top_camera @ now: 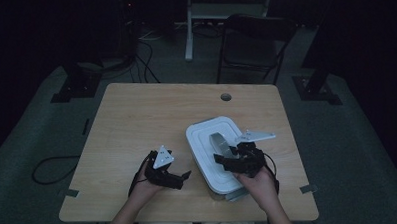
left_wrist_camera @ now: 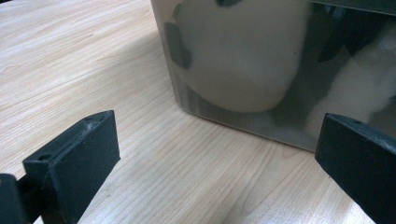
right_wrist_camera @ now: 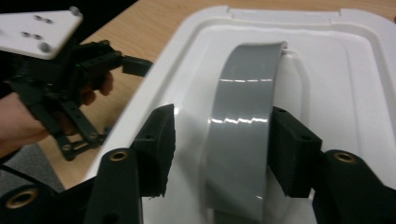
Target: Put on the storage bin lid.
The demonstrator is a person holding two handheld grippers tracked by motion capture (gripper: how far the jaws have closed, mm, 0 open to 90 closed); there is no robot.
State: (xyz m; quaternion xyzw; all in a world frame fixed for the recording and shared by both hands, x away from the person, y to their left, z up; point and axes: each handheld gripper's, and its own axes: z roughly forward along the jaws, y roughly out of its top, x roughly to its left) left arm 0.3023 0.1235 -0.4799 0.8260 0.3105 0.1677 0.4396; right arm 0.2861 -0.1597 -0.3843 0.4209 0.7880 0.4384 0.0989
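Right of centre on the wooden counter (top_camera: 136, 119) in the high view, a white-lidded storage box (top_camera: 215, 156) is seen, with a grey arched handle (top_camera: 218, 143) standing up from its lid (right_wrist_camera: 327, 84). The right gripper (right_wrist_camera: 222, 149) is set astride that handle; its jaws are released, the left one visibly apart from the grey strip and the right one just beside it, with no clamping to be made out. The left gripper (left_wrist_camera: 215, 158) is held low at the box's translucent side wall (left_wrist_camera: 243, 70), its jaws spread wide and gripping nothing.

Several slips can be judged likely. If the right jaws are closed off-centre, the smooth, glossy handle may be squeezed sideways and slid out, or pinched at one edge only. If the lid is pulled while the box is not steadied, the whole box may be lifted or dragged toward the counter's near edge, which lies close. A sudden release of the lid could jolt the box into the left gripper.
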